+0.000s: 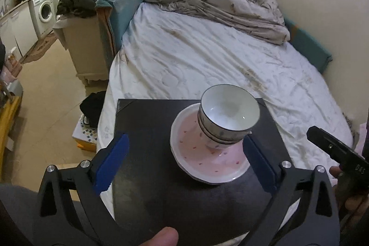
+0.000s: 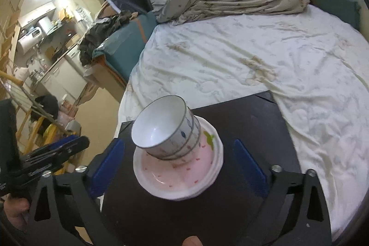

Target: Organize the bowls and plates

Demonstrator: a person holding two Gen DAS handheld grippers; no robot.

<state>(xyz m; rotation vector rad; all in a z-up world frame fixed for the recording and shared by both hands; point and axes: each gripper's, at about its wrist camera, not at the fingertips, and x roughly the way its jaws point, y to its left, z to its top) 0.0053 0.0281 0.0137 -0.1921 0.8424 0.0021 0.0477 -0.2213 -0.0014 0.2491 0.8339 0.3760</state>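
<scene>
Both grippers hang over the stack, and both stand wide with nothing between the pads. The left gripper (image 1: 184,163), black-framed with blue pads, spreads its fingers either side of the crockery without touching it: one blue pad (image 1: 110,163) well off to its left, the other just beside the plate rim on its right. The right gripper (image 2: 178,170) shows the same picture, jaws as wide as they go, the pile sitting in the gap but free of both pads.

And the pile itself: a stack of white porcelain bowls (image 1: 227,117), nested one inside another, each with a thin dark line around the rim and small blue and pink motifs on the outer wall. The inside of the top bowl is plain glossy white. The nest leans, tilted away from upright, its foot planted in the shallow white plates with pink centres and small red flecks (image 1: 207,153). From the right wrist view the bowls (image 2: 165,128) tip towards that gripper's left, and the plates (image 2: 180,174) show several scalloped rims stacked together, plus a green leaf print on the far edge.

All of it rests just ahead of the fingertips on a flat black square board (image 1: 161,195), which lies on the bed's crumpled white sheet (image 1: 207,57).
</scene>
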